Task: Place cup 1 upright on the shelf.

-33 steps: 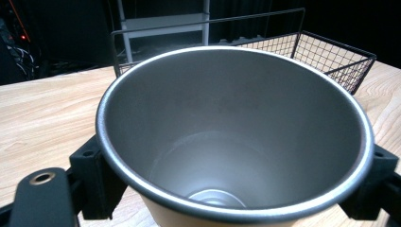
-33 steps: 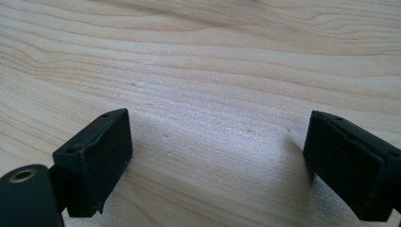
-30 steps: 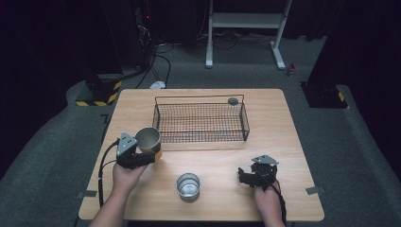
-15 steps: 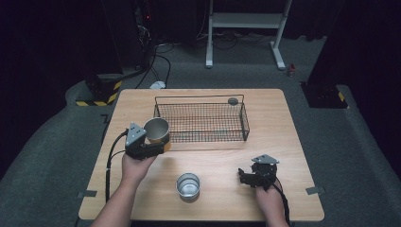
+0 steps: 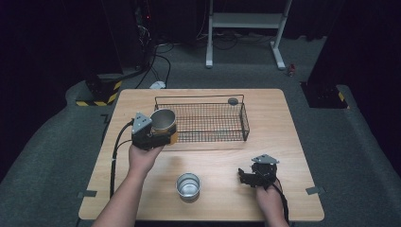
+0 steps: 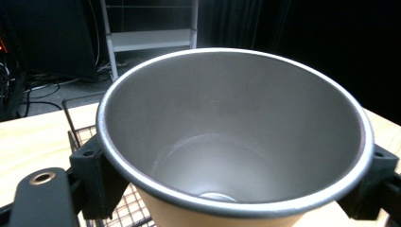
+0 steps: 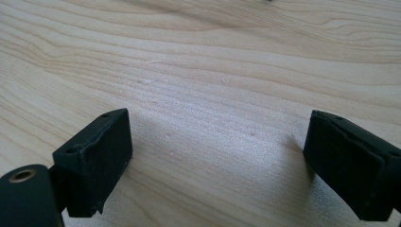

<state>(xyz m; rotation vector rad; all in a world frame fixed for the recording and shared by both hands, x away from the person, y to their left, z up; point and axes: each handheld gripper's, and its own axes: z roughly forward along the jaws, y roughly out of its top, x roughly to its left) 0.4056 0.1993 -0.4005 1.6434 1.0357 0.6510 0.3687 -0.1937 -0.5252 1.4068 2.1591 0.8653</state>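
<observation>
Carried up toward twelve o'clock, the tan steel-lined tapered cup [image 5: 163,121] now hangs at the black wire basket's [image 5: 208,124] nine-o'clock end — left gripper [image 5: 160,137] clamped round it; right gripper [image 5: 248,177], jaws wide and empty, unmoved on the wooden table [image 5: 283,123].

No readable text, no labels, no brands, no numbers on anything in view
</observation>
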